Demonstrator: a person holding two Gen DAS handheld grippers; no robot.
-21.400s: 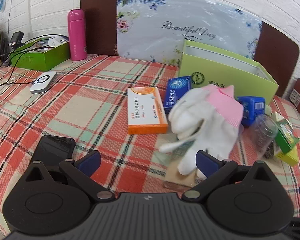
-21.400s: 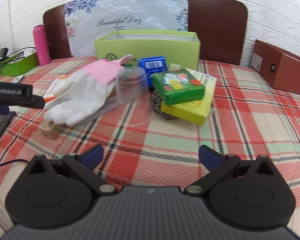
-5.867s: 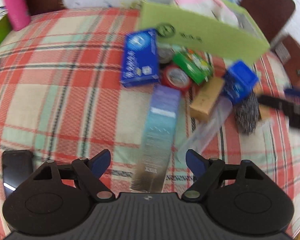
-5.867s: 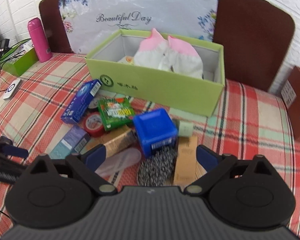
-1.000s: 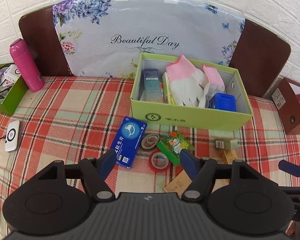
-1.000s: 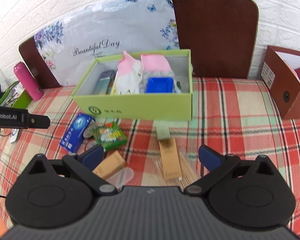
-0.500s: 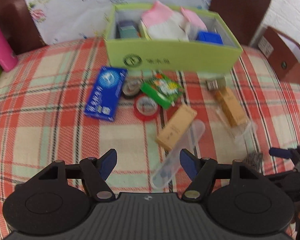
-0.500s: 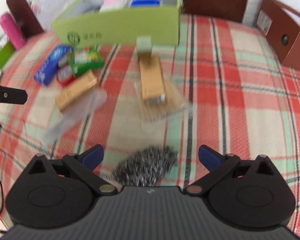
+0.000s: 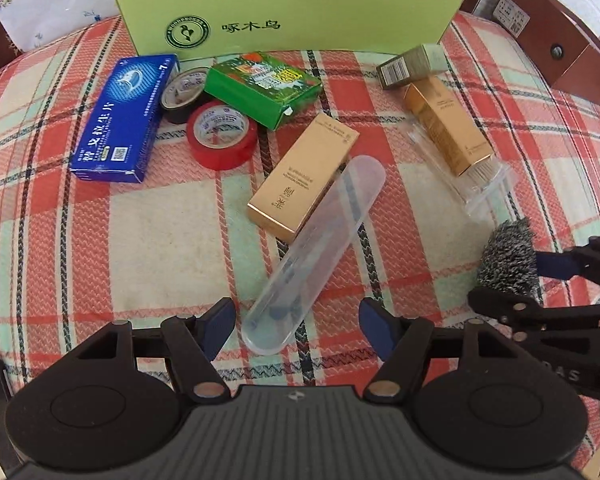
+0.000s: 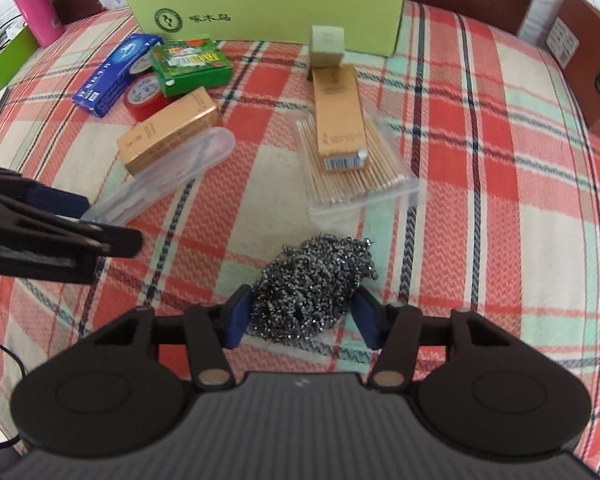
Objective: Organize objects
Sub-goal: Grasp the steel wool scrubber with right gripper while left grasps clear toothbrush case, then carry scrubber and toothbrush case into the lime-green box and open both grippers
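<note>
A steel wool scrubber [image 10: 312, 284] lies on the plaid cloth, and my right gripper [image 10: 300, 320] is shut on its near end; it also shows in the left wrist view [image 9: 508, 258]. My left gripper [image 9: 298, 326] is open, its fingers either side of the near end of a clear plastic case [image 9: 316, 256]. A gold box [image 9: 304, 176] lies against the case. The green storage box [image 9: 288, 12] stands at the back with gloves and a blue box inside.
Near the green box lie a blue carton [image 9: 124, 116], red tape [image 9: 220, 134], black tape [image 9: 184, 94], a green packet [image 9: 264, 86], a second gold box [image 9: 446, 126] on a bag of cotton swabs [image 10: 352, 176], and a small box [image 10: 327, 44]. A brown box [image 9: 560, 56] stands right.
Both grippers dropped low toward the cloth. The right gripper's jaws closed on the steel wool. The left gripper moved forward until its fingers flank the clear case's end.
</note>
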